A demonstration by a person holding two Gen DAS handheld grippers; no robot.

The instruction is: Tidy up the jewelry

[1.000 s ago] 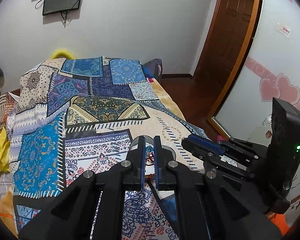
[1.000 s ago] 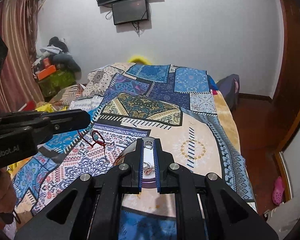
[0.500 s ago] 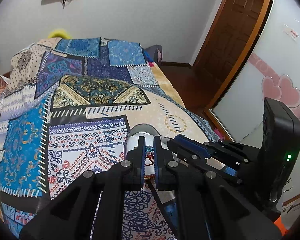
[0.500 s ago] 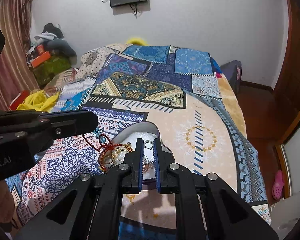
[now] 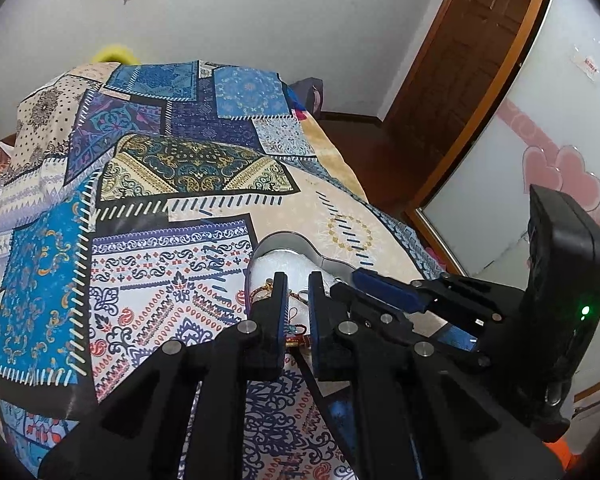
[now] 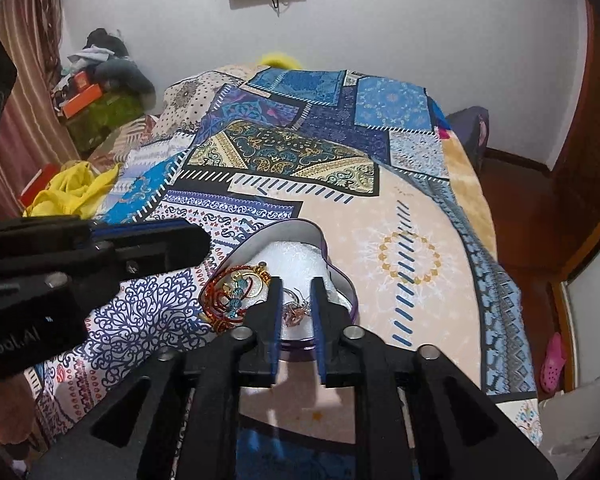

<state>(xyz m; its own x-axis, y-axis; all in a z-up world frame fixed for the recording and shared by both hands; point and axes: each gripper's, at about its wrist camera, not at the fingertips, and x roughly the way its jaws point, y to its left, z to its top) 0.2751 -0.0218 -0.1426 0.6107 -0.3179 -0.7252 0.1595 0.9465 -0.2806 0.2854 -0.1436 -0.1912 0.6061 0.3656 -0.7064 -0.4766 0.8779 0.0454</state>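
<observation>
A heart-shaped jewelry box (image 6: 340, 280) with a white lining and purple rim lies on the patterned bedspread; it also shows in the left wrist view (image 5: 288, 244). Inside lie a red cord bracelet with gold and blue beads (image 6: 230, 300) and small silver rings (image 6: 294, 308). My right gripper (image 6: 296, 292) hovers just above the box, its jaws slightly apart and empty. My left gripper (image 5: 298, 288) hangs over the box's left side, jaws a little apart, above the red cord bracelet (image 5: 296, 330). The right gripper (image 5: 384, 288) shows in the left wrist view, the left gripper (image 6: 148, 240) in the right wrist view.
The patchwork bedspread (image 6: 300, 152) covers the bed. Yellow cloth (image 6: 72, 192) and cluttered boxes (image 6: 84, 96) lie at the left. A wooden door (image 5: 460, 72) and a glass panel with pink hearts (image 5: 556, 168) stand at the right. A pink shoe (image 6: 552, 360) is on the floor.
Both grippers have come down closer over the box. The red bracelet that hung from the left gripper now lies in the box, and both jaws have parted slightly.
</observation>
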